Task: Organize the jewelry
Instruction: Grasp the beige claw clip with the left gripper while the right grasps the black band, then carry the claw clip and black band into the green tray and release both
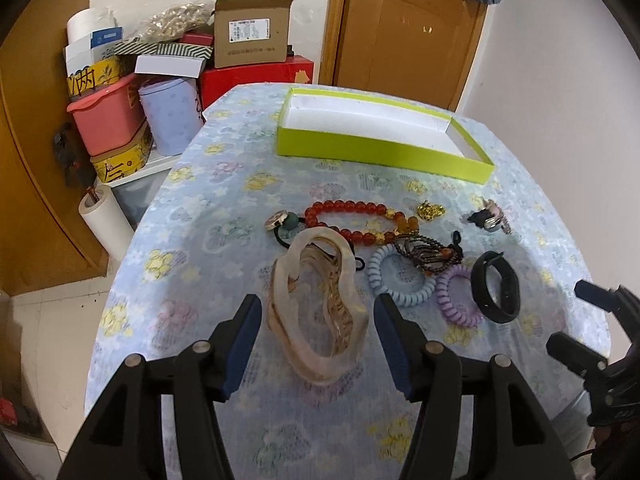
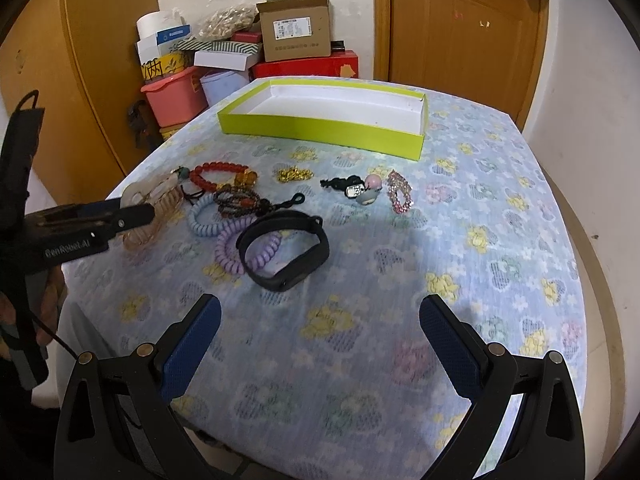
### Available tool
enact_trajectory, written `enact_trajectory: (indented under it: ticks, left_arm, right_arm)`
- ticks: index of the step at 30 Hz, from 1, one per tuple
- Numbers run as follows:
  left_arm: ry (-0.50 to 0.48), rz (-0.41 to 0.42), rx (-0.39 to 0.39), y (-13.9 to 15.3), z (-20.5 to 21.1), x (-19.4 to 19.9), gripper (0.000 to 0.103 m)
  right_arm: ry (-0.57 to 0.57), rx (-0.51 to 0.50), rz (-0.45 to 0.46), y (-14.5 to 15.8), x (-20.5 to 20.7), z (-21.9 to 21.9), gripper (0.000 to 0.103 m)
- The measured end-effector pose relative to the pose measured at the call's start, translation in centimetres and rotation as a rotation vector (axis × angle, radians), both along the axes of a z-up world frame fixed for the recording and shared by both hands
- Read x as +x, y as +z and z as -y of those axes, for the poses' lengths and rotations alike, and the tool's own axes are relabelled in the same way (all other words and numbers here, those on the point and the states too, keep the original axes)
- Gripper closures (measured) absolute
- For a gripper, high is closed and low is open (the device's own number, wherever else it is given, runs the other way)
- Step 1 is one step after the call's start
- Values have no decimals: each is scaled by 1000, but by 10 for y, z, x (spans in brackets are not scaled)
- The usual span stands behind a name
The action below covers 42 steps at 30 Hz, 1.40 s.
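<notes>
Left gripper (image 1: pixel 316 312): jaws apart, set either side of a translucent peach hair claw (image 1: pixel 318 312) at the near-left edge of the jewelry cluster; contact between pads and claw cannot be told.
Right gripper (image 2: pixel 320 334): jaws wide apart, holding nothing, over bare cloth near the near edge of the tabletop.

Tabletop (image 2: pixel 500 240): covered with a pale blue floral cloth.

Green tray (image 2: pixel 320 130): shallow, white inside, nothing in it, at the far edge of the tabletop.

Items lying in a band across the middle of the tabletop, well apart from the tray:
- red bead bracelet (image 2: pixel 218 174), with amber beads at one end;
- dark bead strand (image 2: pixel 240 200), tangled, just beside it;
- blue coil hair tie (image 2: pixel 208 218);
- purple coil hair tie (image 2: pixel 236 254), overlapped by a black wristband (image 2: pixel 286 250);
- gold chain (image 2: pixel 294 174), in a small heap;
- black hair tie with charms (image 2: pixel 354 188);
- pink rhinestone clip (image 2: pixel 400 192), nearest the right edge.

Beyond the far-left corner: stacked boxes (image 2: pixel 294 32) and a pink bin (image 2: pixel 174 96).
</notes>
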<state>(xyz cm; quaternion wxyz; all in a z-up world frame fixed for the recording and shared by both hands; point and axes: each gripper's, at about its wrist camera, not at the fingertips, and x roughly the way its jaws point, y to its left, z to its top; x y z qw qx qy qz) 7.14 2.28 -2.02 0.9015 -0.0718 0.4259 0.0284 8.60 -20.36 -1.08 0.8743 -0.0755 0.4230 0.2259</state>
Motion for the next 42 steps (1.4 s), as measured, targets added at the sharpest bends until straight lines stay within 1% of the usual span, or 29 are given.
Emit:
enact_trajectory:
  ticks: [3, 4, 5, 7, 9, 11, 12, 13, 14, 15, 17, 19, 20, 22, 24, 28, 35, 38, 40, 42]
  left_arm:
    - [-1, -21, 14, -6, 2, 6, 44]
    - [-1, -25, 17, -7, 2, 8, 48]
    - [3, -27, 25, -8, 3, 9, 49]
    - [2, -14, 32, -8, 3, 9, 52]
    - [2, 2, 44, -6, 3, 8, 54]
    - [3, 5, 45, -6, 3, 9, 54]
    - [3, 6, 48, -6, 2, 9, 54]
    - [4, 7, 53, -6, 1, 9, 54]
    - [4, 8, 56, -6, 1, 9, 54]
    - [3, 10, 58, -6, 1, 10, 54]
    - [3, 11, 59, -6, 0, 10, 54]
    - [3, 12, 57, -6, 0, 11, 54]
    - [2, 13, 58, -7, 0, 12, 54]
    - [0, 14, 59, -7, -1, 12, 54]
    - [-2, 15, 59, -7, -1, 13, 54]
    - [-2, 15, 60, -7, -1, 13, 54]
    - [6, 18, 52, -5, -1, 10, 55]
    - [1, 34, 49, 1, 0, 4, 55]
    - [-6, 44, 43, 5, 2, -1, 55]
    - [-11, 52, 38, 9, 3, -5, 55]
  right_arm:
    - [-7, 31, -8, 1, 8, -2, 3]
    - [-10, 38, -11, 1, 10, -2, 6]
    - [-12, 46, -17, 1, 14, -4, 9]
    - [-14, 49, -32, -2, 20, -7, 24]
    - [-15, 53, -58, -6, 28, -11, 32]
    - [-16, 59, -78, -10, 35, -13, 35]
    - [-16, 55, -84, -12, 38, -15, 39]
    - [-13, 50, -86, -13, 41, -17, 44]
    - [-10, 45, -89, -15, 43, -17, 48]
    - [-4, 43, -98, -16, 47, -18, 54]
    - [9, 50, -114, -18, 53, -19, 59]
    - [21, 35, -121, -19, 58, -21, 67]
    - [30, 26, -121, -19, 60, -22, 69]
    - [46, 12, -123, -20, 64, -24, 80]
    - [65, 0, -129, -21, 67, -26, 88]
    - [87, -22, -119, -20, 66, -30, 89]
    - [74, -2, -104, -13, 59, -22, 92]
    - [62, 10, -98, -10, 54, -17, 93]
    - [56, 18, -94, -7, 49, -13, 96]
    - [52, 24, -89, -6, 46, -11, 96]
